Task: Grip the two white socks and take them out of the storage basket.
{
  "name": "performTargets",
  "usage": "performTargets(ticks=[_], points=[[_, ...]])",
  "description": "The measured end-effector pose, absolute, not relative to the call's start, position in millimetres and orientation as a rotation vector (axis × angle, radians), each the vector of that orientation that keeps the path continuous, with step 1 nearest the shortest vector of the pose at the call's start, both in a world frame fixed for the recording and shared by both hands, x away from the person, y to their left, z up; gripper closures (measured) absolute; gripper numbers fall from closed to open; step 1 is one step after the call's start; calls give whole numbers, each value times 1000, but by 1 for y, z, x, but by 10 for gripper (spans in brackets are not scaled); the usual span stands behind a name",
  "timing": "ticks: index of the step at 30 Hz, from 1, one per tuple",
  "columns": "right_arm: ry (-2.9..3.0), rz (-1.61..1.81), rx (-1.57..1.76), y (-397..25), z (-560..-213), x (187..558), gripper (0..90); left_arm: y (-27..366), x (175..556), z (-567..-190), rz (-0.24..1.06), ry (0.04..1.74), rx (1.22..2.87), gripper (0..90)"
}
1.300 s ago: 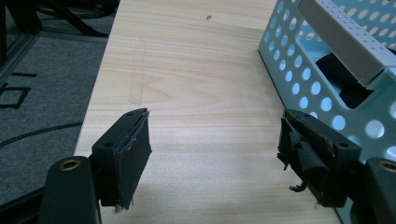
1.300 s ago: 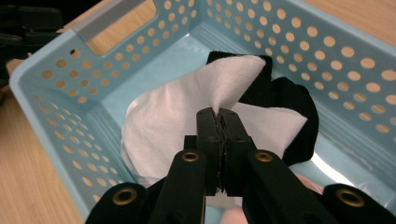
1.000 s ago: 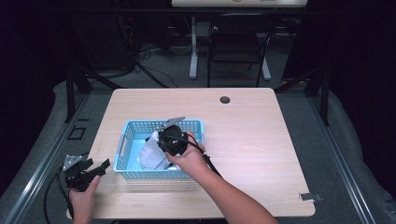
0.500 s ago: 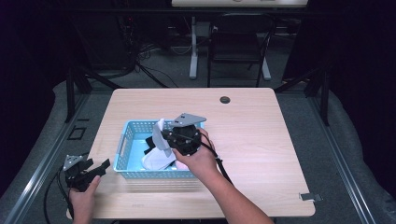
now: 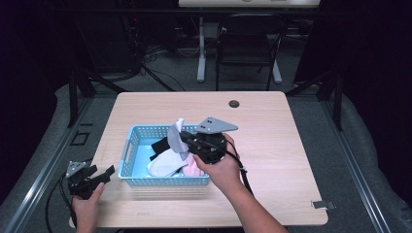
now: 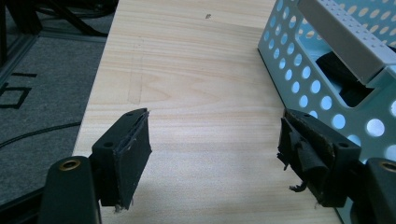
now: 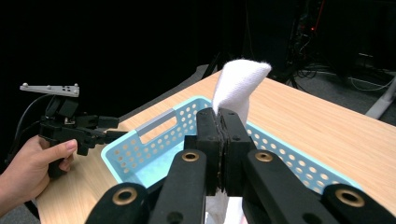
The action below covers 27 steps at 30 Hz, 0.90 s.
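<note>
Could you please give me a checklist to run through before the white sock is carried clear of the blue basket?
1. Right claw shut on the white sock: ok, the jaws pinch it in the right gripper view.
2. Sock fully free of the basket: not ok, its lower end hangs among the clothes inside.
3. Other items snagged on the sock: cannot tell.
4. Left claw out of the way: ok, open, holding nothing, beside the basket's left end.
5. Bare table to the right for setting it down: ok.
</note>
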State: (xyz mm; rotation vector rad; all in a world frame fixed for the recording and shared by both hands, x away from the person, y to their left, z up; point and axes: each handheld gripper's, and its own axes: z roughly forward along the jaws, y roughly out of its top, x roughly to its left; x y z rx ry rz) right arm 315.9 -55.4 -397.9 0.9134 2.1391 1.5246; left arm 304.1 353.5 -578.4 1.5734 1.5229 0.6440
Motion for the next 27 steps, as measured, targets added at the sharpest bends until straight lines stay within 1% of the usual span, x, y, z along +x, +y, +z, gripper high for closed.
performTargets(ticks=[14,19,27], points=[[2033,1503,999,-120,-390,294,887,353,304,-579,647,1526,1573,251],[1996,1486,1034,-143,-391,284,887,353,304,-579,647,1527,1574,251],[1988,1447,1078,-162,-402,278,887,353,304,-578,644,1531,1579,251]])
